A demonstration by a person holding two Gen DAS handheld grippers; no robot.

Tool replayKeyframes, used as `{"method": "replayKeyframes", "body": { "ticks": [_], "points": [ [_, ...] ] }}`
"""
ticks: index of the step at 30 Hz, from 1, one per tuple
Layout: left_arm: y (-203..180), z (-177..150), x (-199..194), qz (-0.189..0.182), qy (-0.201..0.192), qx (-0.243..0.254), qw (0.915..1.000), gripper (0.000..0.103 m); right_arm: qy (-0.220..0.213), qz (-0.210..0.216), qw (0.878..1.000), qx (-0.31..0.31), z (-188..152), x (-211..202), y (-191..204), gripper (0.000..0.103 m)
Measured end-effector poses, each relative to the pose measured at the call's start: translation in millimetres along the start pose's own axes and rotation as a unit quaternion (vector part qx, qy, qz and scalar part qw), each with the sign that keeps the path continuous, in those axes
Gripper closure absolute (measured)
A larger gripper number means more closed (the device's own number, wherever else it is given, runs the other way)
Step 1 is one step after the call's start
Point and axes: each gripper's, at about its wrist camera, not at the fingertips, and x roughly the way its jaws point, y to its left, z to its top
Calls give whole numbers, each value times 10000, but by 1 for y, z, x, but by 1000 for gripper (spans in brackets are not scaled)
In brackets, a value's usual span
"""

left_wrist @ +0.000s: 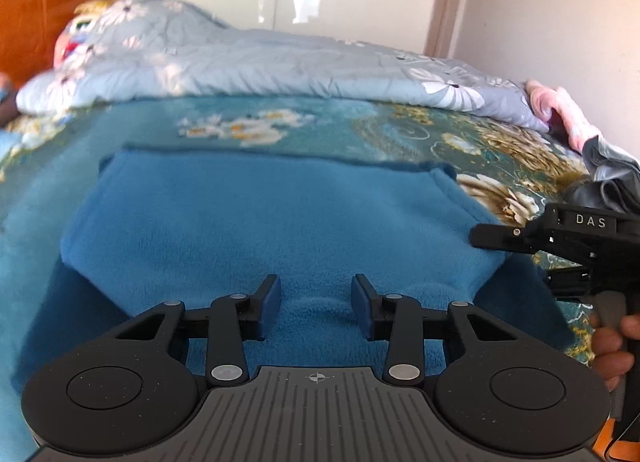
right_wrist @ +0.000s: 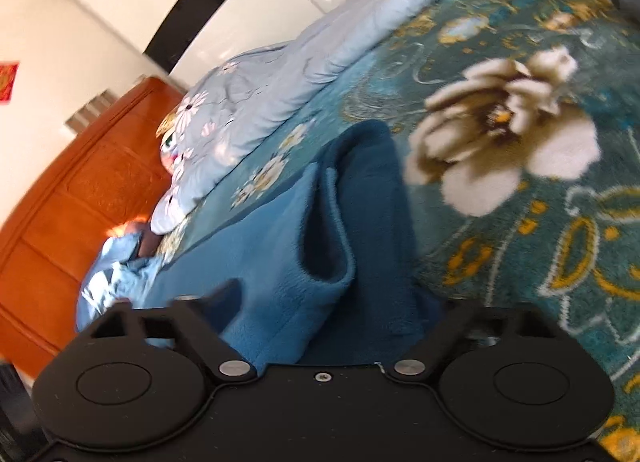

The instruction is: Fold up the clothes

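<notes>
A blue fleece garment (left_wrist: 272,222) lies folded flat on the floral teal bedspread (left_wrist: 500,138). My left gripper (left_wrist: 316,306) hovers just over its near part, jaws open and empty. My right gripper (left_wrist: 492,240) reaches in from the right to the garment's right edge. In the right wrist view the fleece (right_wrist: 288,246) bunches up in a fold right in front of the right gripper and hides its fingertips, so I cannot tell if they are shut on the cloth.
A light-blue flowered quilt (left_wrist: 248,62) lies across the far side of the bed. Pink and grey clothes (left_wrist: 592,150) are piled at the right edge. An orange headboard (right_wrist: 72,202) and a crumpled light-blue garment (right_wrist: 116,278) are at the bed's head.
</notes>
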Motion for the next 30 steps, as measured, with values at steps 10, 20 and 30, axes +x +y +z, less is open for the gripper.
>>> {"method": "replayKeyframes", "body": {
  "ticks": [10,20,30],
  "points": [
    [1,-10,9,-62,119,90,9999,68,15,-57,9978,-664,17,-12,64,72],
    [73,-36,-50,-495,-151,-1113,9924,68,-45,116,9825,-1860,18,-21,164,74],
    [159,-57,-104,300,-483,-2156,9748,63,500,431,9589,-2760,-10,44,264,74]
  ]
}}
